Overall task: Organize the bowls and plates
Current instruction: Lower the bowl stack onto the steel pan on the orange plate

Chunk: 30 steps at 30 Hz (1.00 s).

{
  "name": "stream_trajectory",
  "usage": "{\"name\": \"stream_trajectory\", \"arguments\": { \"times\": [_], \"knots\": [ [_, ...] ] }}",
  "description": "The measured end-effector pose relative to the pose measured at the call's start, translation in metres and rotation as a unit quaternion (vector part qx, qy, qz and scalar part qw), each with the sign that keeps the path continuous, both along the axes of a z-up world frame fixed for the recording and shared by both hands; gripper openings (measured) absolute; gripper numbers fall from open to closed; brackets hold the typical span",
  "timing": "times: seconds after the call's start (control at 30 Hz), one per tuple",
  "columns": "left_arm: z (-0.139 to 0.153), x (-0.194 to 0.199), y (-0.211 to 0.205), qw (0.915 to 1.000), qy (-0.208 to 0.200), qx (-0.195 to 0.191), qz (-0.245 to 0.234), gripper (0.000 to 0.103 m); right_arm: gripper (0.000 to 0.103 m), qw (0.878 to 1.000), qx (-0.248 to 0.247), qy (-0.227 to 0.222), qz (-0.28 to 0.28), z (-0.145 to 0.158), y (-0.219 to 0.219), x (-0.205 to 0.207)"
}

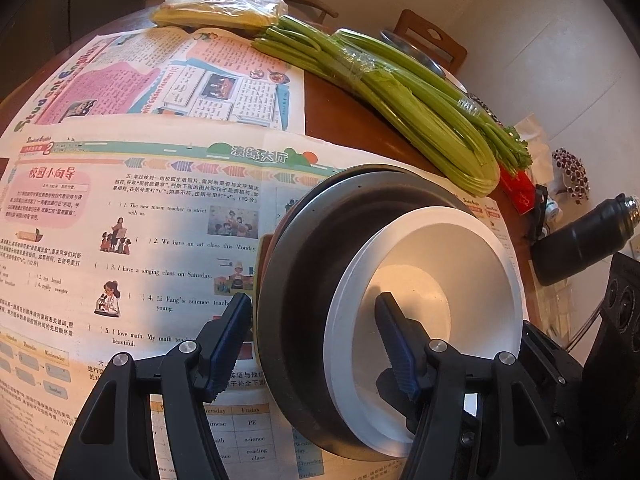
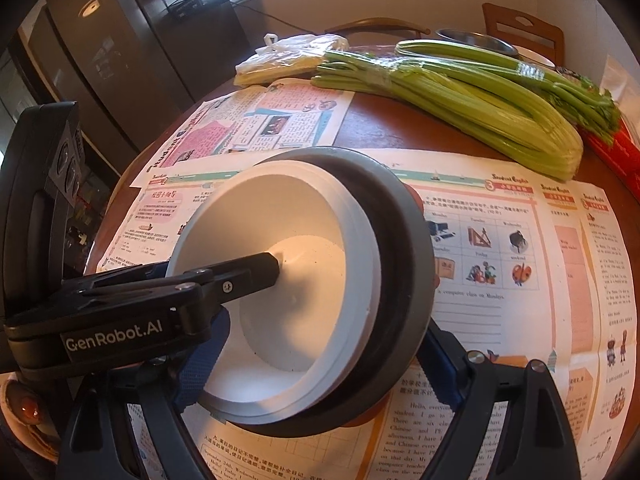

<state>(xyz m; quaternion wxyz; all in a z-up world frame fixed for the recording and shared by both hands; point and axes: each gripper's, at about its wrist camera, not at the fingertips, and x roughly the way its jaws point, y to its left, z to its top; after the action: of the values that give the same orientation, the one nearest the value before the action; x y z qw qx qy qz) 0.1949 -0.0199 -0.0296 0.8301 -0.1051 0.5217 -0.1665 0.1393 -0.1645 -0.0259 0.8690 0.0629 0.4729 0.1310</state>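
Left tongs [image 1: 316,344] grip the rims of the white bowl [image 1: 424,312] and dark bowl [image 1: 304,264]; right tongs [image 2: 320,372] straddle both, wide.

The round brown wooden surface [image 2: 372,120] is largely covered by printed newspaper sheets [image 2: 500,280]. Celery bunches [image 2: 480,120] and a tied plastic bag [image 2: 288,56] lie toward its far side, beside a metal bowl [image 2: 476,42].
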Motion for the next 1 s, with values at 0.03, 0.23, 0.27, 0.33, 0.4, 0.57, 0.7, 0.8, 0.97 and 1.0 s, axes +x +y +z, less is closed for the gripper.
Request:
{"name": "stream_trajectory", "arguments": {
  "times": [0.03,0.23,0.27,0.33,0.4,0.57,0.7,0.8,0.97,1.0],
  "knots": [
    [0.0,0.0,0.0,1.0,-0.001,0.001,-0.001,0.066,0.089,1.0,0.0,0.0,0.0,0.0,0.0,0.0],
    [0.001,-0.002,-0.003,0.9999,-0.008,0.009,-0.002,0.066,0.089,1.0,0.007,0.002,0.0,-0.001,-0.003,0.0],
    [0.002,-0.003,-0.003,0.9999,-0.008,0.009,-0.002,0.066,0.089,1.0,0.007,0.001,0.0,-0.001,-0.003,0.0],
    [0.002,-0.003,-0.003,0.9999,-0.008,0.01,-0.003,0.066,0.089,1.0,0.008,0.001,0.0,-0.001,-0.004,0.0],
    [0.002,-0.003,-0.003,0.9999,-0.009,0.014,0.0,0.066,0.089,1.0,0.01,0.0,-0.001,-0.002,-0.005,0.0],
    [0.008,-0.005,-0.003,0.9983,-0.031,0.047,0.013,0.066,0.089,0.999,-0.021,-0.023,-0.021,0.004,-0.009,-0.004],
    [0.016,-0.008,0.0,0.9975,-0.047,0.051,0.015,0.066,0.089,0.999,-0.023,-0.028,-0.032,0.007,-0.017,-0.005],
    [0.025,-0.013,-0.001,0.996,-0.064,0.06,0.014,0.066,0.089,0.998,-0.022,-0.039,-0.041,0.012,-0.022,-0.009],
    [0.038,-0.021,-0.001,0.9926,-0.094,0.073,0.022,0.066,0.089,0.996,-0.032,-0.065,-0.052,0.024,-0.025,-0.017],
    [0.041,-0.023,-0.001,0.992,-0.099,0.075,0.022,0.066,0.089,0.996,-0.032,-0.068,-0.054,0.026,-0.025,-0.018]
  ]
}}
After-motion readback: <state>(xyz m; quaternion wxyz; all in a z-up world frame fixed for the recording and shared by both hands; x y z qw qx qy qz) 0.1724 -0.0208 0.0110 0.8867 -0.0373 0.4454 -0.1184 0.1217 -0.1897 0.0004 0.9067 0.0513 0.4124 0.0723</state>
